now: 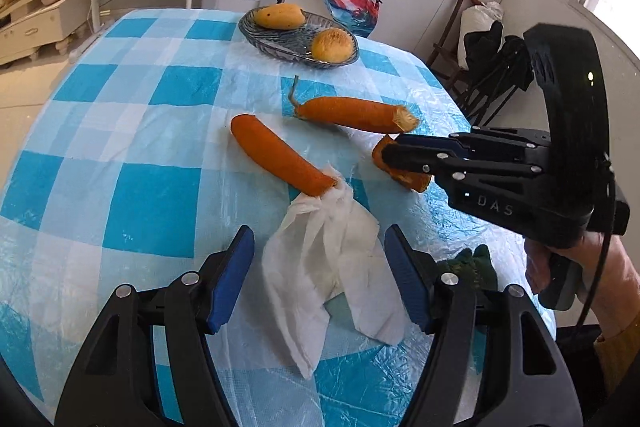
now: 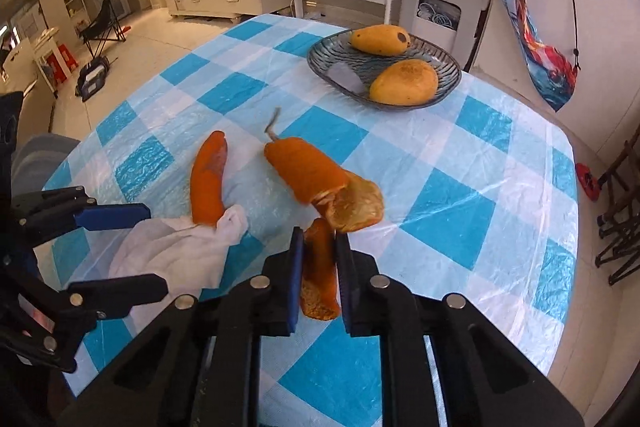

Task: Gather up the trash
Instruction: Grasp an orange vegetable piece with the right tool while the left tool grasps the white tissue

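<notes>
A crumpled white tissue [image 1: 320, 267] lies on the checked tablecloth between the wide-open fingers of my left gripper [image 1: 318, 247]; it also shows in the right wrist view [image 2: 180, 251]. Three orange peel pieces lie on the table: a long one [image 1: 276, 159] touching the tissue, a second with a stem [image 1: 356, 114], and a small one [image 1: 404, 167]. My right gripper [image 2: 318, 251] is shut on the small peel piece [image 2: 318, 267]. The stemmed peel [image 2: 316, 175] lies just ahead of it, the long peel [image 2: 206, 183] to its left.
A blue glass dish [image 2: 344, 67] with two mangoes [image 2: 402, 83] stands at the far side of the table. The table's right edge [image 2: 572, 227] is close, with folded chairs beyond. A desk and white cabinet stand behind the table.
</notes>
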`<state>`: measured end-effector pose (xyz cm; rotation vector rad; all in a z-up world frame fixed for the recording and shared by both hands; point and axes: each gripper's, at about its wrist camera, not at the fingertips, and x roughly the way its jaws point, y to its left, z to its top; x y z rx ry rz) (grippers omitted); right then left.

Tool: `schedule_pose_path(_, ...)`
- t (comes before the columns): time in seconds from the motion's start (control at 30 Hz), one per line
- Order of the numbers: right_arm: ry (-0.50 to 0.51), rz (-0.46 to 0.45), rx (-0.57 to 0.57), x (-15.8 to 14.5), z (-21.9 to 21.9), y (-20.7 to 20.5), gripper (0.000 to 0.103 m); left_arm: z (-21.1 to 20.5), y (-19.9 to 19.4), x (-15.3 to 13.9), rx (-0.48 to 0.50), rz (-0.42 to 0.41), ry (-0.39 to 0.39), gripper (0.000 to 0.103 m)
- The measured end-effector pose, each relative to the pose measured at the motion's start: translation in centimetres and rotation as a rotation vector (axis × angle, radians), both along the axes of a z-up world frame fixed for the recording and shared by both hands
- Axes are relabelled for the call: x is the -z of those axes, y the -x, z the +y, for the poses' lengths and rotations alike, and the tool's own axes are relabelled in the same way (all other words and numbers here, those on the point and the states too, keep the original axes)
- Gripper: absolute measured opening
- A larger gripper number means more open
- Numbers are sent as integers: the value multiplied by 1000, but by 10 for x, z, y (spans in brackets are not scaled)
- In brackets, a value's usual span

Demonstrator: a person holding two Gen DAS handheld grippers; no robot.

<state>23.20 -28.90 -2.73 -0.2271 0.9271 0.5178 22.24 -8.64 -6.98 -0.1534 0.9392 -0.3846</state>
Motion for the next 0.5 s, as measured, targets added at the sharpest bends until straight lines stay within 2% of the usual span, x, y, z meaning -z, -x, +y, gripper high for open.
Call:
schedule_pose_path(0.03, -21, 7, 8, -1, -1, -1, 14, -5, 1, 0, 16, -6, -21, 55)
schedule_pose_path(0.1, -78, 22, 22, -3, -3, -2, 14, -11, 6, 2, 46, -12, -54, 25)
schedule_pose_path(0.17, -129, 29, 31, -8, -3, 0, 13, -9, 11, 2, 69, -2, -43, 13)
schedule_pose_path(0.27, -200, 33, 34, -15, -3, 6, 13, 2, 25, 2, 60, -8, -32, 7)
schedule_pose_path(0.5, -335, 17, 6, -37, -1, 36, 13, 55, 75, -10, -32, -85, 69, 6)
